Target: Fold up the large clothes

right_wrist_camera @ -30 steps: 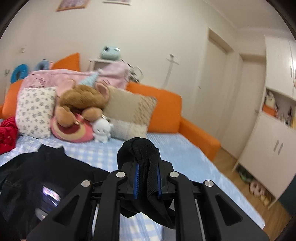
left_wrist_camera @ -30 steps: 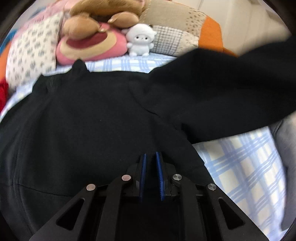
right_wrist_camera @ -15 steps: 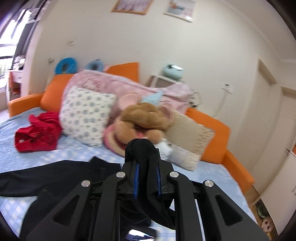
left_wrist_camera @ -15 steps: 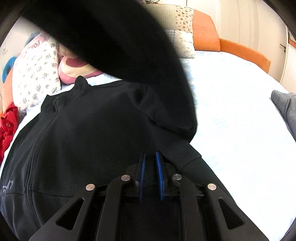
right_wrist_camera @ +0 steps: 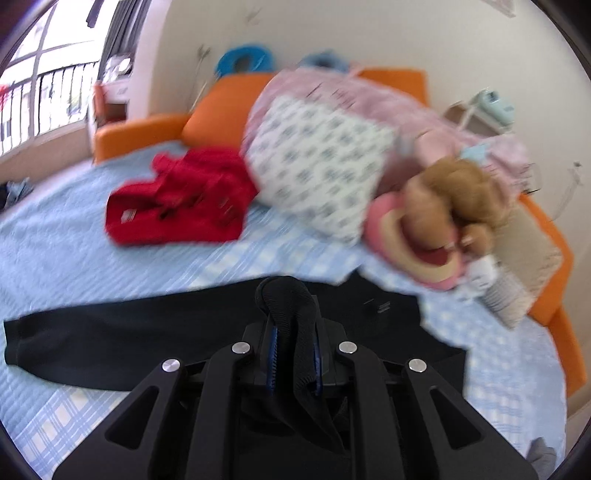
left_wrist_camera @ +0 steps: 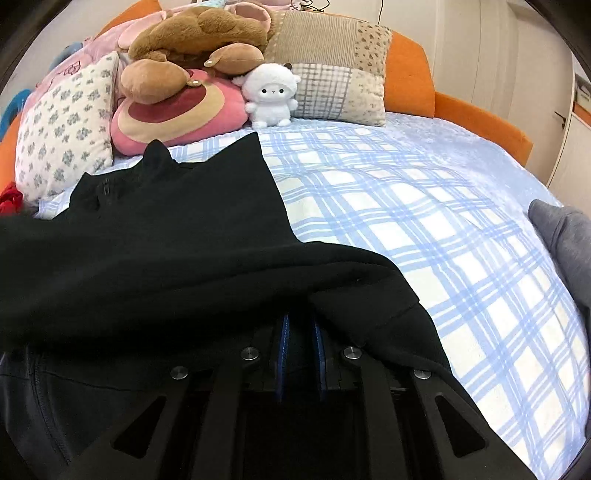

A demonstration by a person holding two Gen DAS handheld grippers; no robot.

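Observation:
A black zip jacket (left_wrist_camera: pixel 177 221) lies flat on the blue plaid bed sheet (left_wrist_camera: pixel 424 206), collar towards the pillows. One sleeve (left_wrist_camera: pixel 184 280) is drawn across the body from right to left and hangs over my left gripper (left_wrist_camera: pixel 300 325). That gripper's blue pads stand close together on the jacket's lower edge, with the fingertips hidden under the sleeve. In the blurred right wrist view my right gripper (right_wrist_camera: pixel 293 332) is shut on that sleeve's ribbed cuff (right_wrist_camera: pixel 286 295), above the jacket body (right_wrist_camera: pixel 388 325). The other sleeve (right_wrist_camera: pixel 92 343) stretches flat to the left.
A red garment (right_wrist_camera: pixel 177 199) lies crumpled at the far left of the bed. Pillows (left_wrist_camera: pixel 62 125), a brown plush (left_wrist_camera: pixel 195 33) and a white plush (left_wrist_camera: pixel 271 94) line the orange headboard (left_wrist_camera: pixel 406 62). A grey garment (left_wrist_camera: pixel 565 240) sits at the right edge.
My right gripper swung left and down with the cuff, carrying the sleeve over the jacket body. In the left view the sleeve passed overhead and now drapes across the front. The left gripper stayed put.

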